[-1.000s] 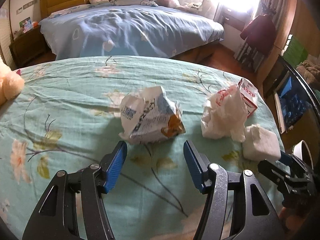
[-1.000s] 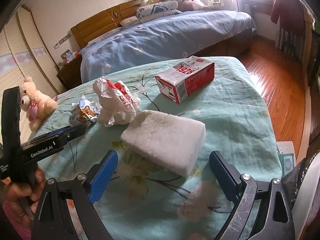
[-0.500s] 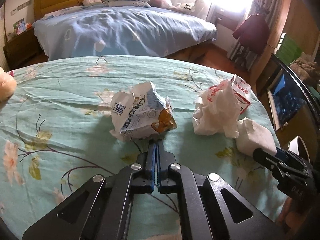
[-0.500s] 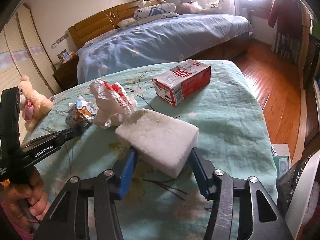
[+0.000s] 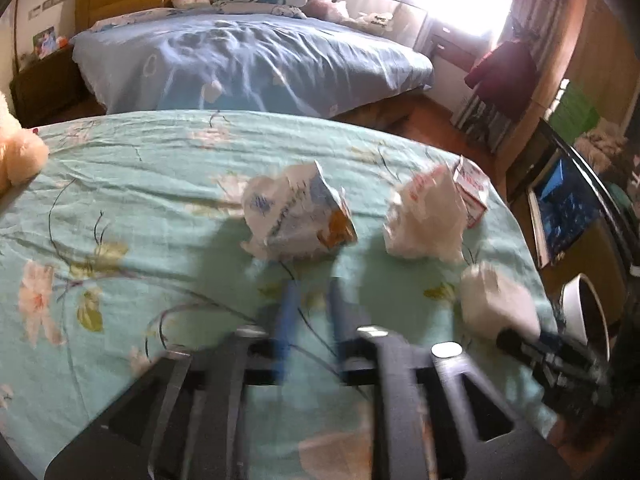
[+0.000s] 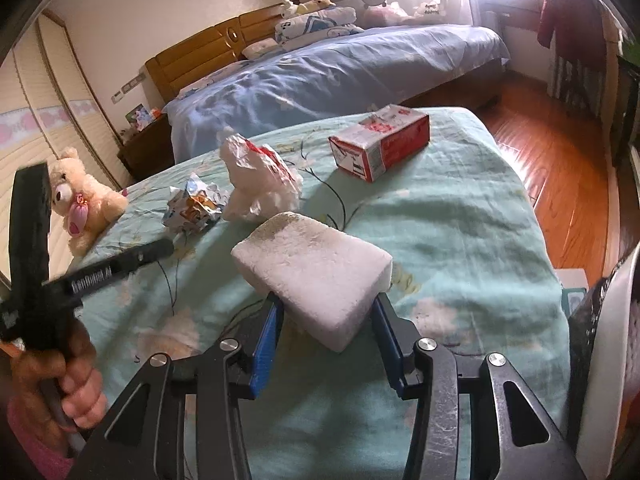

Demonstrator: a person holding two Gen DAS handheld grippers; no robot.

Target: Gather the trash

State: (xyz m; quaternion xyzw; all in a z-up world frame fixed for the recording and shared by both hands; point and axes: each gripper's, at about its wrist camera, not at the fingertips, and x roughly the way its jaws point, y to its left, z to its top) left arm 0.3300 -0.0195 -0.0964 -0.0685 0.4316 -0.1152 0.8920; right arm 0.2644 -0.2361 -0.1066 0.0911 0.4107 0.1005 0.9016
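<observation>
The right gripper [image 6: 326, 316] is clamped on the white foam block [image 6: 316, 268], which is pinched between the blue pads at its near end and held just above the floral bedspread [image 6: 460, 216]. Beyond the block a crumpled white plastic bag [image 6: 258, 180] is seen, with the red-and-white carton [image 6: 380, 142] further back to the right and a crumpled printed wrapper [image 6: 192, 210] to the bag's left — near a teddy bear [image 6: 82, 198]. The left gripper [image 5: 312, 308] is blurred; its blue fingers are parted by a narrow gap and nothing is held, just short of the wrapper [image 5: 298, 212].
</observation>
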